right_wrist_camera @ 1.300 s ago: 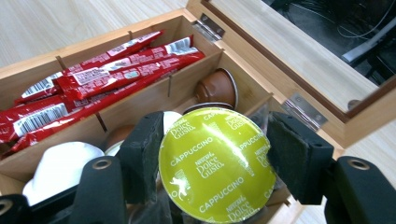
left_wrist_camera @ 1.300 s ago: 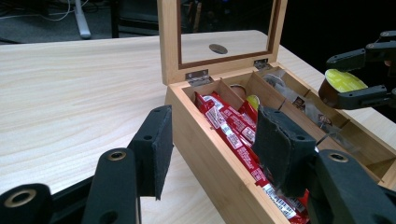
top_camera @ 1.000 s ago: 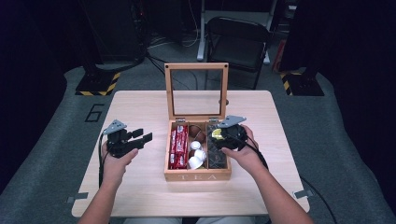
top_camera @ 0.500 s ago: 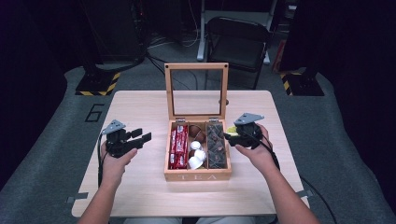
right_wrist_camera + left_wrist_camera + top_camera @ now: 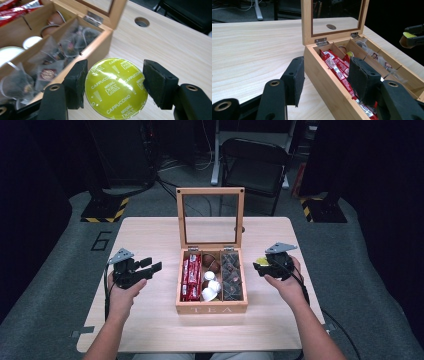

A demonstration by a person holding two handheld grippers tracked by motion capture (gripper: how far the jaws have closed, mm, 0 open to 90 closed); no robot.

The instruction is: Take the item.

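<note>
You are carrying a capsule out of the tea box with your right gripper. A second ago that gripper was over the box's right-hand compartment; half a second ago it was past the box's right wall; now it is hanging well clear of the box, over bare worktop on the right side. The right gripper view is showing the capsule's yellow-green foil lid, printed "Cappuccino", sitting between the two black jaws, which are clamping it by its sides. The left gripper view is catching the same capsule far off at its right edge, in the air above the worktop.

Your left gripper is waiting in the same spot as a second ago, to the left of the box, its jaws standing apart with nothing between them. From its own view, one jaw is lining up outside the box's left wall and the other over the red sachets inside, touching neither as far as I can tell.

The box's glass lid is standing open, and the white pods and tea bags are lying where they were. So the pick is done and you are probably about to set the capsule down; keep the grip level, since a round rim may slip.
</note>
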